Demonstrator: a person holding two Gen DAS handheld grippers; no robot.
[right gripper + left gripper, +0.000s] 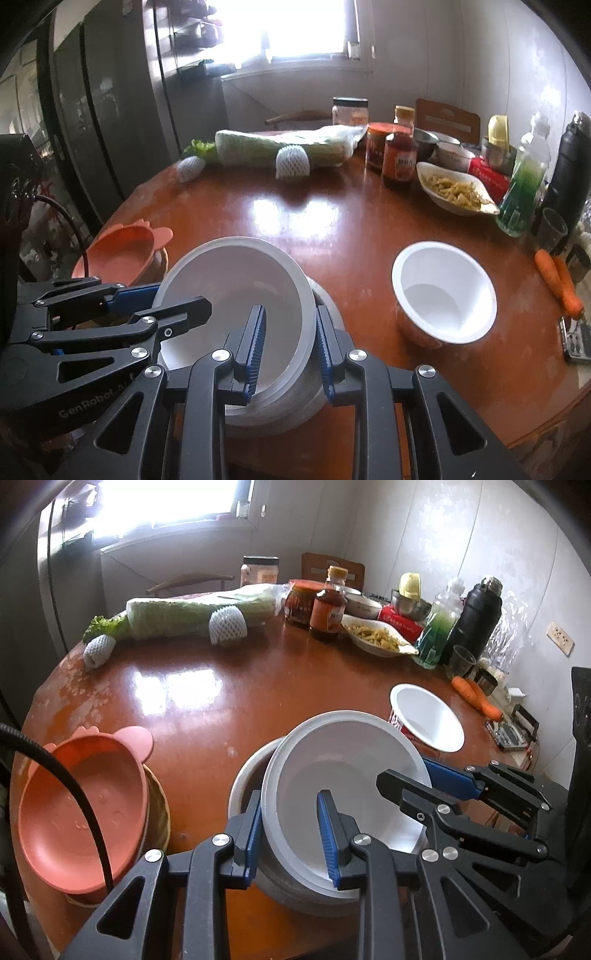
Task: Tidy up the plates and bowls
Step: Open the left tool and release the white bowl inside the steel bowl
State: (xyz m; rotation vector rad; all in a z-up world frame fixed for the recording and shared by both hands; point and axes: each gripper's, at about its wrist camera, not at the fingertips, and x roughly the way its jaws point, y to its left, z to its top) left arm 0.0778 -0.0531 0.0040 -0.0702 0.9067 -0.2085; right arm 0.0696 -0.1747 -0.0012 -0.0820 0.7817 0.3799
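Observation:
A white bowl (343, 775) sits tilted inside a grey bowl (243, 786) near the table's front edge. My left gripper (291, 834) is shut on the white bowl's left rim. My right gripper (290, 350) is shut on its right rim (306, 325); the grey bowl (325, 391) shows beneath. The right gripper also shows in the left wrist view (428, 786), and the left gripper shows in the right wrist view (155, 306). A white paper cup-bowl (428, 716) (443, 291) stands to the right. An orange plate (81, 801) (122, 254) lies on a stack at the left.
At the table's back stand a wrapped cabbage (192, 613), sauce bottles (328, 605), a dish of food (458, 192), a green bottle (524, 184) and a black flask (476, 624). Carrots (561, 284) lie at the right edge. The brown table (221, 701) shows between them.

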